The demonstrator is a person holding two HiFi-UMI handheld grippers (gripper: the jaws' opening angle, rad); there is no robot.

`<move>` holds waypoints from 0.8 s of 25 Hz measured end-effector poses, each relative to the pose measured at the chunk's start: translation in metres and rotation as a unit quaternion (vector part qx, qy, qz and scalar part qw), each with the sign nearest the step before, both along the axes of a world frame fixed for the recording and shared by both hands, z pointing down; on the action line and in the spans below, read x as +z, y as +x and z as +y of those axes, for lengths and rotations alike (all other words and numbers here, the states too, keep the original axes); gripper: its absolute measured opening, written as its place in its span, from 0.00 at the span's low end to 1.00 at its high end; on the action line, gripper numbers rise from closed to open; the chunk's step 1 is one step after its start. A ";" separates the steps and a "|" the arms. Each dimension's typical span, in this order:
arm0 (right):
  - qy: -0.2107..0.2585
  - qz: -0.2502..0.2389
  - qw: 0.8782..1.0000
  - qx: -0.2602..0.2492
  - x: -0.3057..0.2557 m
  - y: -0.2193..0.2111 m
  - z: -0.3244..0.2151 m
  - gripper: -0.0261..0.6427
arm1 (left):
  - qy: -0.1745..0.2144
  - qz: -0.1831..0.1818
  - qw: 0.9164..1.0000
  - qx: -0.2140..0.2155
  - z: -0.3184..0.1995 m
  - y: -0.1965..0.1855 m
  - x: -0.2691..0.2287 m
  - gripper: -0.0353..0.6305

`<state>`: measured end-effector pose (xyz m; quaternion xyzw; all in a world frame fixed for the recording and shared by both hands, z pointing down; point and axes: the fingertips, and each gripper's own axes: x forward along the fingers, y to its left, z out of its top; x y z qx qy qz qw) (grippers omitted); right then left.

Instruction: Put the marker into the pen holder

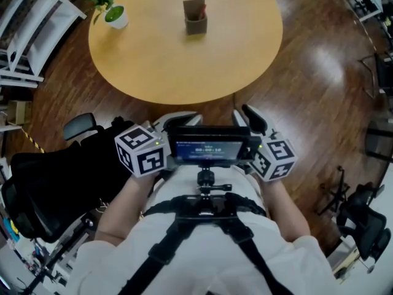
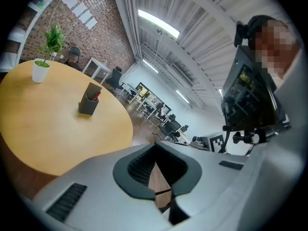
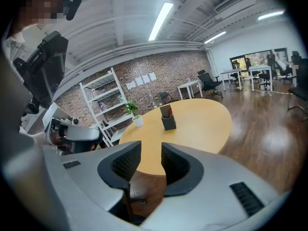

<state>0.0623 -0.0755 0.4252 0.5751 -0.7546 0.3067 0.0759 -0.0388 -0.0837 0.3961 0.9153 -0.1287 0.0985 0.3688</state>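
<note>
Round and yellow-brown, the big surface (image 1: 159, 60) stands on a dark wood floor (image 1: 307, 91). A small grey pen holder (image 1: 195, 18) stands on it, upright, toward 12 o'clock from the middle. The red marker (image 1: 203, 8) is inside the pen holder, and only its red top pokes out. A little plant (image 1: 113, 11) in a white pot sits near the rim at about 10 o'clock, well apart from the pen holder.

A person in a white top stands at the 6 o'clock side of the surface, away from its edge. Both tools are held close to the chest, one on each side of a dark screen (image 1: 209, 149).

The left tongs (image 1: 178, 120) point at the surface. Their two halves are a little apart, with only a thin gap, and nothing is between them. Through the gap you see just floor.

The right tongs (image 1: 249, 117) are apart with a wider gap. Nothing is held there either. You can see the surface and floor through the gap.

Both tongs are far from the pen holder.

A black office chair (image 1: 49, 177) stands at about 8 o'clock from the person. A brick wall (image 3: 163, 71) and a white shelf (image 3: 103, 100) are behind the surface.
</note>
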 end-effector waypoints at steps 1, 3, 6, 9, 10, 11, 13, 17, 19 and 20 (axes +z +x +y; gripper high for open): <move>-0.001 -0.002 1.000 -0.003 0.001 0.004 0.013 0.24 | 0.000 -0.001 1.000 -0.005 0.010 0.004 0.001 0.04; -0.004 -0.004 1.000 -0.012 0.004 0.011 0.041 0.24 | 0.000 -0.001 1.000 -0.015 0.034 0.013 0.003 0.04; -0.009 -0.005 1.000 -0.029 0.010 0.023 0.089 0.24 | -0.001 0.004 1.000 -0.027 0.080 0.031 0.006 0.04; -0.009 -0.005 0.999 -0.036 0.015 0.036 0.128 0.24 | -0.005 0.002 1.000 -0.030 0.124 0.045 0.016 0.04; -0.008 -0.005 0.999 -0.036 0.017 0.040 0.139 0.24 | -0.007 0.001 1.000 -0.030 0.136 0.048 0.020 0.04; -0.007 -0.005 0.999 -0.036 0.018 0.044 0.150 0.24 | -0.009 0.001 0.999 -0.031 0.148 0.050 0.023 0.04; -0.005 -0.005 0.999 -0.036 0.018 0.054 0.172 0.24 | -0.007 0.001 0.999 -0.031 0.173 0.060 0.022 0.04; 0.002 -0.009 0.999 -0.039 0.013 0.069 0.216 0.24 | 0.008 0.000 1.000 -0.023 0.222 0.081 0.012 0.04; 0.006 -0.011 0.999 -0.045 0.011 0.071 0.231 0.24 | 0.013 -0.002 1.000 -0.025 0.238 0.085 0.008 0.04; 0.007 -0.011 0.999 -0.050 0.011 0.070 0.237 0.24 | 0.016 -0.003 0.999 -0.028 0.245 0.086 0.006 0.04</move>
